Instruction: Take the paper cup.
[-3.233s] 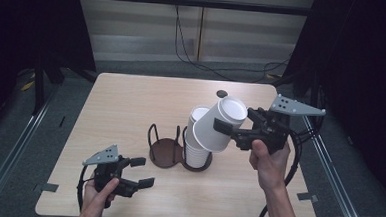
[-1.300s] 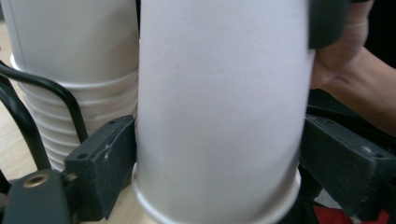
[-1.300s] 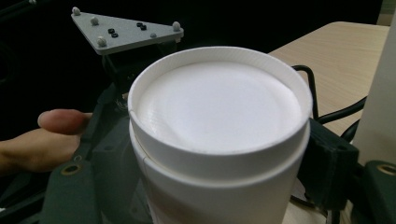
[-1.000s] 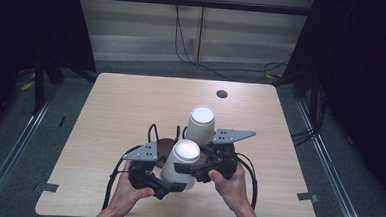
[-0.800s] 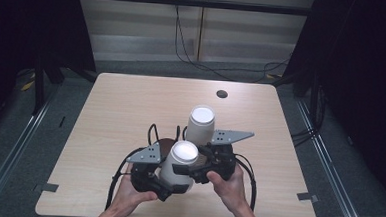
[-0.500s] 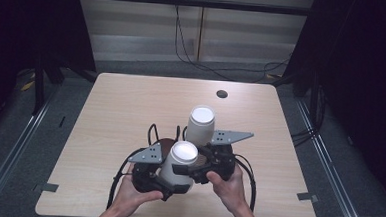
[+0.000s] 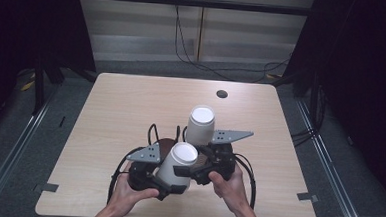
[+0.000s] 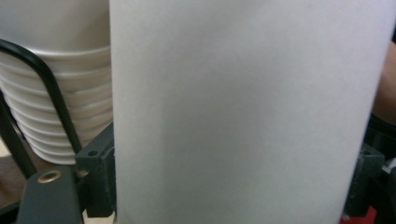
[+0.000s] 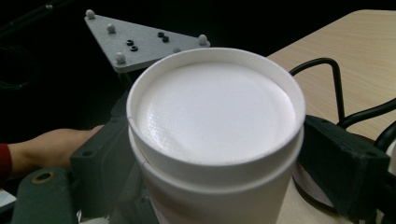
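Two grippers were seen pressed close together at the near edge of the wooden table (image 7: pixel 131 100), each gripped by a bare hand. The left gripper (image 7: pixel 153 179) was clamped on a white foam cup (image 7: pixel 176 163), its jaws closed against the cup's wall on either side, as the left gripper view confirmed with the plain white wall (image 8: pixel 247 112) held between the dark jaws. The cup was held upside down and tilted, its closed base (image 9: pixel 215 109) turned up toward the high camera. The right gripper (image 7: pixel 205 165) was set against the same cup from the other side; dark jaws were seen flanking the cup in the right gripper view, but whether they were squeezing it could not be told. Just behind, a stack of white cups (image 7: pixel 200 126) was left standing inverted in a black wire holder (image 7: pixel 153 133) on its brown base.
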